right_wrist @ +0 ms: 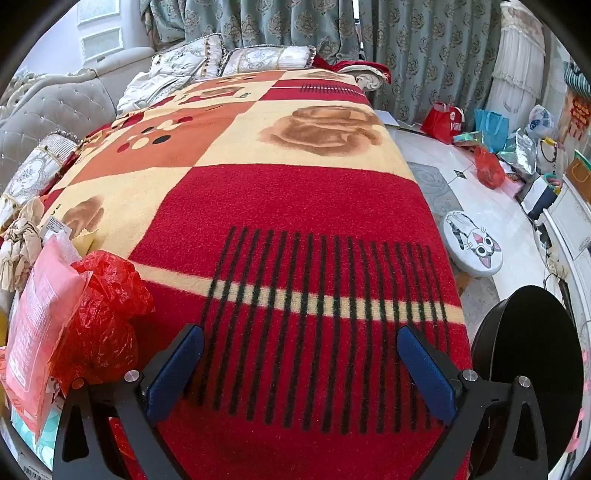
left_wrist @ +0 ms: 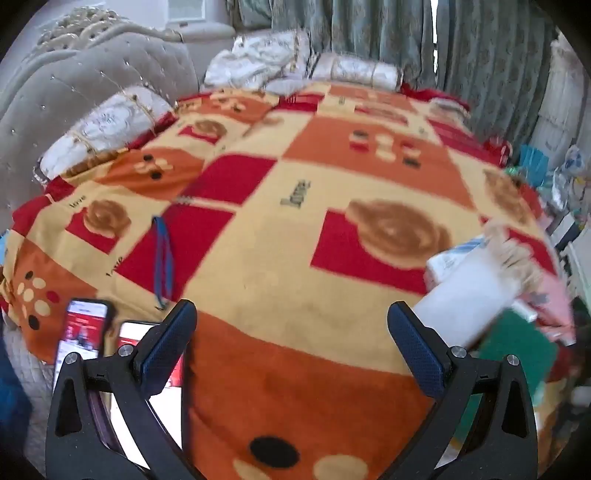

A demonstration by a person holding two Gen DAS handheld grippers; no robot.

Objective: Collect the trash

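While both hand-held tools are being poised over a patterned blanket [right_wrist: 295, 206], the litter is lying bunched at its near edge: a crumpled red plastic bag [right_wrist: 107, 314] is resting against a pink packet [right_wrist: 40, 321], with a knotted beige cloth [right_wrist: 18, 251] just behind them. The left gripper [left_wrist: 291, 343] and the right gripper [right_wrist: 301, 365] are each being held at full spread, with nothing between the pads. The bag is judged to be very light, soft and slippery, likely to be collapsing under pressure, so a bunched fold near its middle is being favoured as the hold; the packet looks thin and floppy and is best pinched at an edge. In the blurred left view, a white wrapper [left_wrist: 469, 295] is being seen near the same heap. A black bin [right_wrist: 532, 373] is standing just beside the blanket's right edge. 2 lit phones [left_wrist: 85, 328] are lying at the left, and are not being counted as trash. The fleecy blanket is being spread over a tufted grey sofa [right_wrist: 55, 110], with patterned curtains [right_wrist: 295, 26] behind and bags being scattered on a pale tiled floor [right_wrist: 443, 158].
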